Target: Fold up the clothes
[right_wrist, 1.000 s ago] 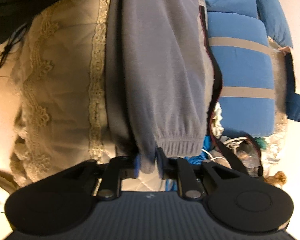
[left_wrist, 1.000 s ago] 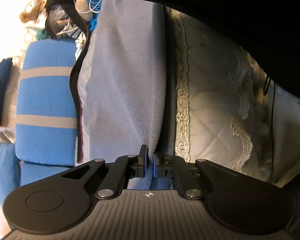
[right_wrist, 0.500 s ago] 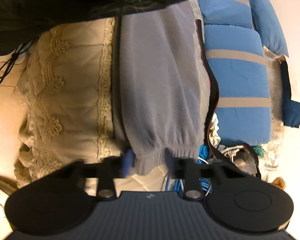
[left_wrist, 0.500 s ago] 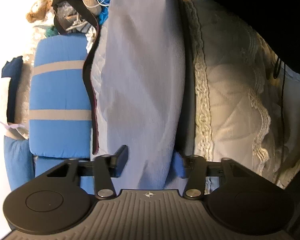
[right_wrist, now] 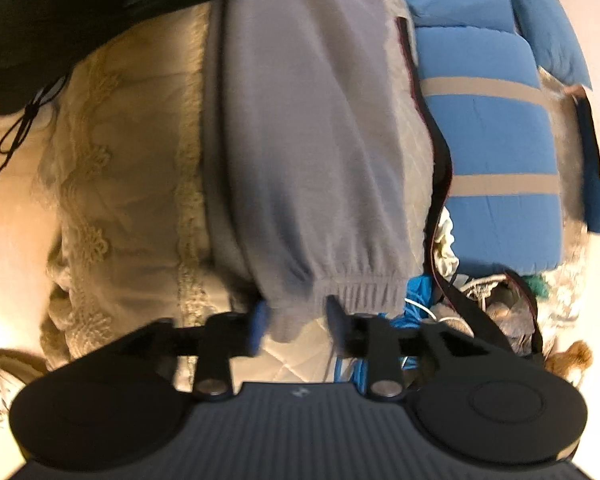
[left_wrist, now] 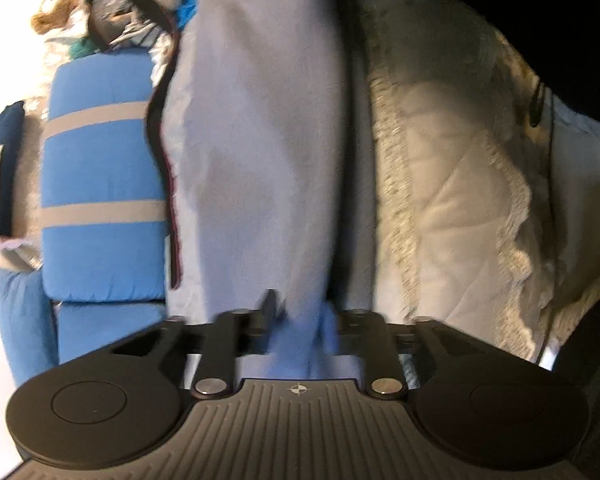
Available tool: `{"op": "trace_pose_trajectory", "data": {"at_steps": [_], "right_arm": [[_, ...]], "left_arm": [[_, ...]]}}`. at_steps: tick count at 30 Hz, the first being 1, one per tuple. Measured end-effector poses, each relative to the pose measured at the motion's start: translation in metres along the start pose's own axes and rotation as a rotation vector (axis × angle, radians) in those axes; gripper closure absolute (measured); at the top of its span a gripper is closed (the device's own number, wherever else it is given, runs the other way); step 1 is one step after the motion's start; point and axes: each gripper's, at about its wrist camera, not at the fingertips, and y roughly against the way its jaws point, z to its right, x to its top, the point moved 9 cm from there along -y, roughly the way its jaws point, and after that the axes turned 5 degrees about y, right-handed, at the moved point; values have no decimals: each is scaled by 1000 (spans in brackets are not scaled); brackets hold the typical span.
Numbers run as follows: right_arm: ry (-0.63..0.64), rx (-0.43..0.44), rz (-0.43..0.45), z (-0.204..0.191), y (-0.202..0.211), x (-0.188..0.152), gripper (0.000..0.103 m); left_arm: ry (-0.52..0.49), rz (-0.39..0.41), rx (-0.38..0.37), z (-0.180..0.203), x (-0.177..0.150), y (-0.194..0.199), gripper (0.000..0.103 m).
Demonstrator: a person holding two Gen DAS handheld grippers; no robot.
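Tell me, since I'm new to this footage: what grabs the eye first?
A long grey fleece garment runs up the middle of a cream lace-trimmed quilt, its ribbed cuff nearest the right tool. A bright blue cushion with beige stripes lies beside it, past the garment's far edge.

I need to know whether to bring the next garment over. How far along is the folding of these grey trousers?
Done: the grey trousers lie folded lengthwise on the lace bedspread. In hand: both grippers are letting go, the left gripper and right gripper opening with cloth between the fingers. Left: folding the long strip crosswise into a compact stack.
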Motion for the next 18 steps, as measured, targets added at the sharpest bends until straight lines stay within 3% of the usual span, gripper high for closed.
{"op": "trace_pose_trajectory", "data": {"at_steps": [1, 2, 4, 7, 14, 18], "right_arm": [[-28, 26, 3, 4, 1, -2, 39], [-59, 55, 4, 9, 2, -3, 37], [-151, 107, 15, 23, 4, -5, 30], [-319, 164, 66, 53, 7, -5, 19], [-653, 247, 171, 131, 2, 4, 0], [-808, 261, 245, 172, 1, 26, 0]], "left_arm": [[32, 2, -17, -6, -4, 3, 46], [65, 4, -38, -12, -8, 6, 32], [171, 23, -114, -26, -17, 15, 23], [349, 49, -228, -50, -29, 25, 22], [670, 130, -328, -117, -61, 39, 22], [818, 187, -387, -153, -76, 40, 22]]}}
